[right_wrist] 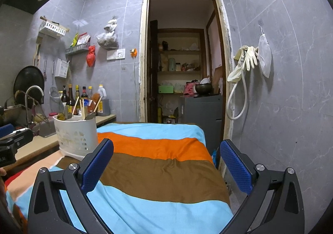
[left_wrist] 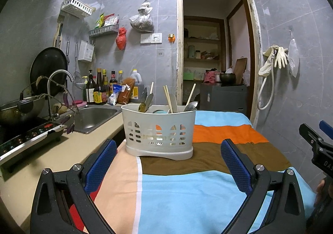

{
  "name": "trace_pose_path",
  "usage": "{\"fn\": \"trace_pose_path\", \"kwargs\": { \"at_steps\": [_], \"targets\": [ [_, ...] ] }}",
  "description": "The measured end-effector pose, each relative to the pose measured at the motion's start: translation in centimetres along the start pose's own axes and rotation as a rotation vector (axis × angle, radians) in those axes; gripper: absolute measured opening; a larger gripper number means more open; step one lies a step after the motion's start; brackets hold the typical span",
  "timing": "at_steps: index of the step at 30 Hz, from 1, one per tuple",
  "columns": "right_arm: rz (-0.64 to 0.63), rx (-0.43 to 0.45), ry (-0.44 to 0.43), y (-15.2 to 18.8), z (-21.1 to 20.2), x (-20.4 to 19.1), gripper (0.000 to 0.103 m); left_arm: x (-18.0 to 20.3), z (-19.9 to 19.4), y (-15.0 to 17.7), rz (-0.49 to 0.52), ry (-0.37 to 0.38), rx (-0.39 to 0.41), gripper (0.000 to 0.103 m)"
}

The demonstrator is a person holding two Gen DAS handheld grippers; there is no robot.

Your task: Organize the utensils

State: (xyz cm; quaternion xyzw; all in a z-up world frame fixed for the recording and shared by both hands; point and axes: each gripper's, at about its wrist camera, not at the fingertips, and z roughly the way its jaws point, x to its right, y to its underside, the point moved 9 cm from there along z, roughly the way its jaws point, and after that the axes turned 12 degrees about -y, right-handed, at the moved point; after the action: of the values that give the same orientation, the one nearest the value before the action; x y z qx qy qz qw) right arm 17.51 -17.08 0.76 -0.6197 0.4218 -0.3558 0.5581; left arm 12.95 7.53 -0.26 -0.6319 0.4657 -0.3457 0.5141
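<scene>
A white slotted utensil caddy (left_wrist: 159, 132) stands on the striped cloth (left_wrist: 208, 182). It holds wooden chopsticks (left_wrist: 168, 97) and metal spoons (left_wrist: 190, 106). My left gripper (left_wrist: 168, 150) is open and empty, just in front of the caddy, above the cloth. My right gripper (right_wrist: 166, 150) is open and empty over the cloth (right_wrist: 162, 171), with the caddy (right_wrist: 76, 134) to its far left. The right gripper's side shows at the right edge of the left wrist view (left_wrist: 316, 142). The left gripper shows at the left edge of the right wrist view (right_wrist: 14, 140).
A steel sink (left_wrist: 93, 116) with a faucet (left_wrist: 60, 76) lies left of the caddy in a beige counter (left_wrist: 62, 150). An induction hob (left_wrist: 27, 136) holds a pot. Sauce bottles (left_wrist: 100, 88) line the wall. An open doorway (right_wrist: 181, 57) is behind.
</scene>
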Motion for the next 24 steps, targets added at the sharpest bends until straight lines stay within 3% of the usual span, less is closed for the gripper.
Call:
{"fn": "trace_pose_path", "kwargs": {
  "at_steps": [24],
  "targets": [
    [-0.002,-0.002,0.000,-0.04,0.02,0.08,0.103,-0.30,-0.01,0.31,-0.003,-0.005,-0.011,0.098]
  ]
}}
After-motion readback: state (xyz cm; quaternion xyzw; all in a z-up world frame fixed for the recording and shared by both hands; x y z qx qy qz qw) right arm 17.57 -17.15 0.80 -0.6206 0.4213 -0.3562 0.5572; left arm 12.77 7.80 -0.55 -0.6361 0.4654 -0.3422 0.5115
